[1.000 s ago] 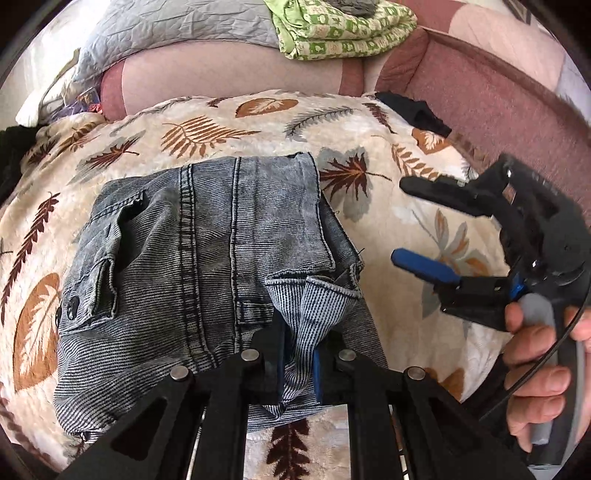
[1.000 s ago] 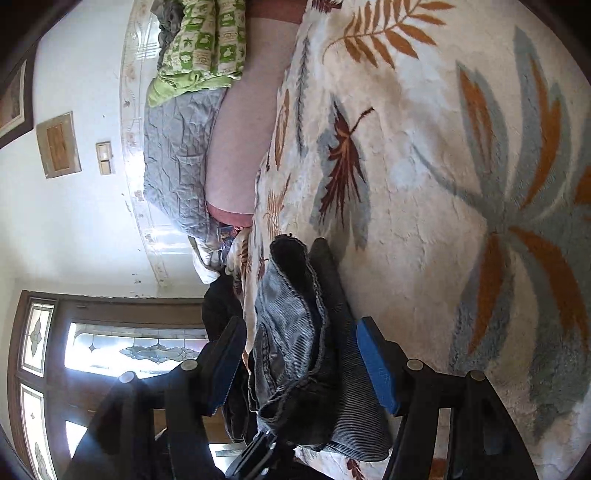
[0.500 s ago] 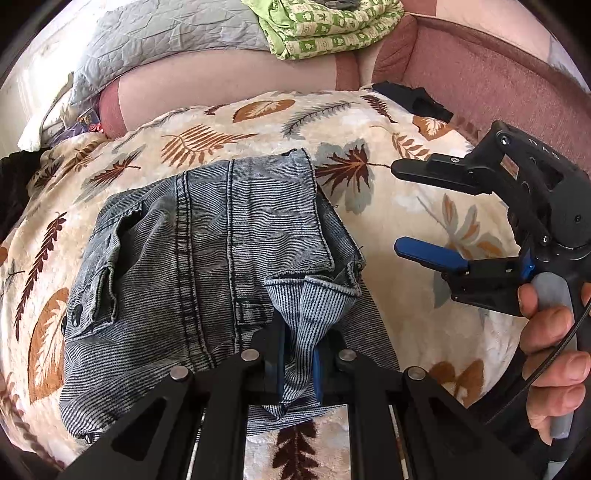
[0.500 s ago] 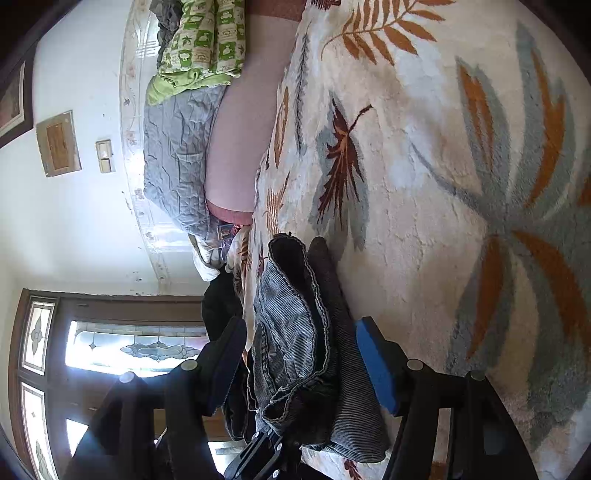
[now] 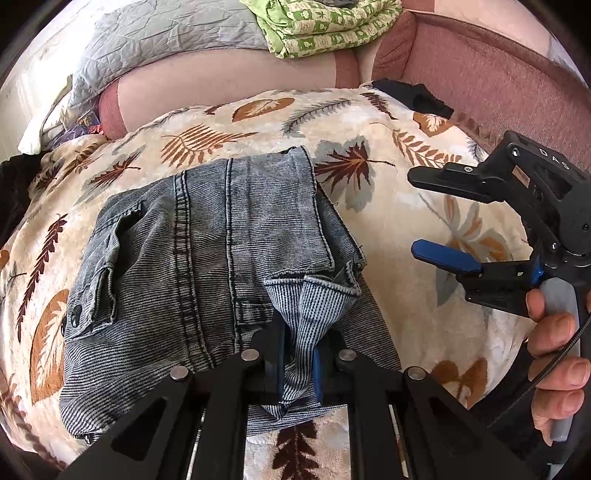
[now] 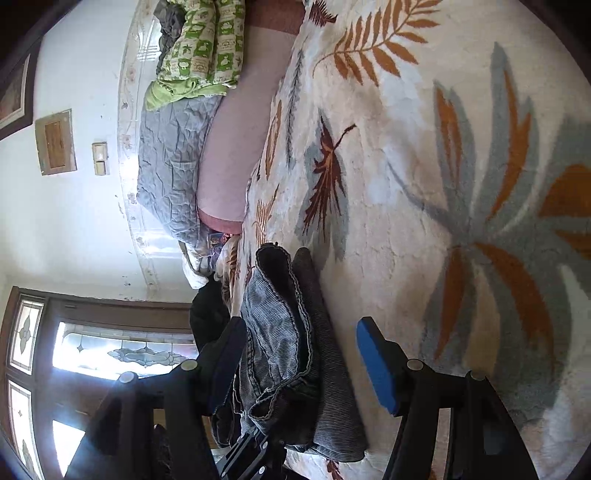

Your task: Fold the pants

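The folded pants [image 5: 207, 273] are laid on the leaf-print blanket [image 5: 399, 206], nearer its left edge; open blanket is left along the right side. The seams are run front to back. A fold is clamped in the left tool [image 5: 297, 360]. The right tool [image 5: 417, 214], marked "DAS", is held wide beside the pants.

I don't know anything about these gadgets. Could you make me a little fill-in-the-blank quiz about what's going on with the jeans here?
1. The left gripper is ____ on a bunched fold of the grey-blue denim pants.
2. The right gripper is ____, gripping nothing.
3. The pants lie on a cream blanket printed with ____.
4. The folded quilt on the sofa back is checked white and ____.

Missing words: shut; open; leaves; green
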A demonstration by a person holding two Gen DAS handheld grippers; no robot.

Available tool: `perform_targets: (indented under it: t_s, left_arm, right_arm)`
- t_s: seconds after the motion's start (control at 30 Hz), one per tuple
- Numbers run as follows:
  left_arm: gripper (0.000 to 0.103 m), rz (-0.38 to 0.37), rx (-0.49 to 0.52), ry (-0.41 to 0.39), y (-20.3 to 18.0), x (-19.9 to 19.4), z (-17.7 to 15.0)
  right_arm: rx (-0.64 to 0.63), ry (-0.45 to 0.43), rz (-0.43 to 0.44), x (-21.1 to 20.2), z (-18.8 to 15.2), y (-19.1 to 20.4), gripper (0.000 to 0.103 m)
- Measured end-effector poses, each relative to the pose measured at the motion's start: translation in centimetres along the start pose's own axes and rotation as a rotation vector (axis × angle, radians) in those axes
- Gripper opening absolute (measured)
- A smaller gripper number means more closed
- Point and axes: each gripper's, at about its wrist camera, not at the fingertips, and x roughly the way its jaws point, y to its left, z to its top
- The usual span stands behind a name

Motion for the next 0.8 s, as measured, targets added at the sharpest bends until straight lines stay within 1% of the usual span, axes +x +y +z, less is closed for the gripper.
perform_targets:
  t_s: [0.13, 0.17, 0.2, 0.23, 0.27, 0.33, 0.4, 0.43, 0.47, 0.5, 0.57, 0.6, 0.63, 0.67, 0.73, 0.77, 0.8]
  left_arm:
    - [0.012, 0.021, 0.019, 0.005, -0.5, 0.3, -0.1]
    - [0.015, 0.027, 0.029, 0.006, -0.7, 0.4, -0.1]
    - [0.026, 0.026, 0.042, 0.006, -1.0, 0.5, -0.1]
    - [0.034, 0.002, 0.058, 0.013, -1.4, 0.4, -0.1]
    - [0.047, -0.020, 0.069, 0.014, -1.6, 0.1, 0.0]
    - [0.048, -0.083, 0.062, -0.011, -1.3, -1.6, 0.2]
    - [0.049, -0.162, 0.006, -0.034, 0.1, -3.6, 0.5]
    - [0.050, -0.213, -0.052, -0.065, 1.8, -5.2, 0.6]
    - [0.055, -0.226, -0.088, -0.090, 3.0, -6.1, 0.7]
    - [0.057, -0.218, -0.136, -0.121, 4.7, -7.2, 0.7]
    - [0.058, -0.153, -0.237, -0.174, 8.8, -8.6, 0.4]
    - [0.059, -0.112, -0.280, -0.180, 10.7, -8.7, 0.2]
    - [0.059, -0.057, -0.338, -0.149, 13.1, -8.1, -0.2]
    - [0.059, -0.042, -0.366, -0.126, 14.1, -7.6, -0.4]
    - [0.059, -0.046, -0.427, -0.063, 16.3, -6.0, -1.6]
    - [0.059, -0.052, -0.429, -0.053, 16.5, -5.5, -1.8]
    - [0.059, -0.066, -0.421, -0.035, 16.4, -4.7, -2.2]
  right_arm:
    - [-0.008, -0.002, 0.003, -0.2, 0.1, 0.1, 0.066]
    - [-0.014, -0.002, 0.001, -0.2, 0.1, 0.1, 0.066]
    - [-0.021, -0.004, -0.003, -0.3, 0.1, 0.2, 0.066]
    - [-0.027, -0.005, -0.008, -0.4, 0.2, 0.2, 0.066]
    - [-0.032, -0.010, -0.011, -0.6, 0.2, 0.3, 0.066]
    - [-0.042, -0.026, -0.014, -1.2, 0.4, 0.3, 0.066]
    - [-0.058, -0.051, -0.016, -2.1, 0.5, 0.6, 0.066]
    - [-0.060, -0.059, -0.013, -2.5, 0.5, 0.7, 0.066]
    - [-0.064, -0.064, 0.006, -3.0, 0.3, 1.1, 0.066]
    - [-0.073, -0.064, 0.021, -3.4, 0.2, 1.5, 0.066]
    - [-0.090, -0.046, 0.074, -3.8, -0.7, 2.8, 0.066]
    - [-0.109, -0.011, 0.119, -3.7, -1.7, 3.7, 0.066]
    - [-0.128, 0.020, 0.143, -3.3, -2.6, 4.4, 0.068]
    - [-0.148, 0.069, 0.159, -2.6, -4.0, 5.2, 0.068]
    - [-0.159, 0.150, 0.167, -0.9, -6.1, 5.4, 0.070]
    - [-0.162, 0.176, 0.151, 0.1, -6.8, 5.1, 0.070]
    - [-0.159, 0.188, 0.116, 1.0, -7.1, 4.5, 0.070]
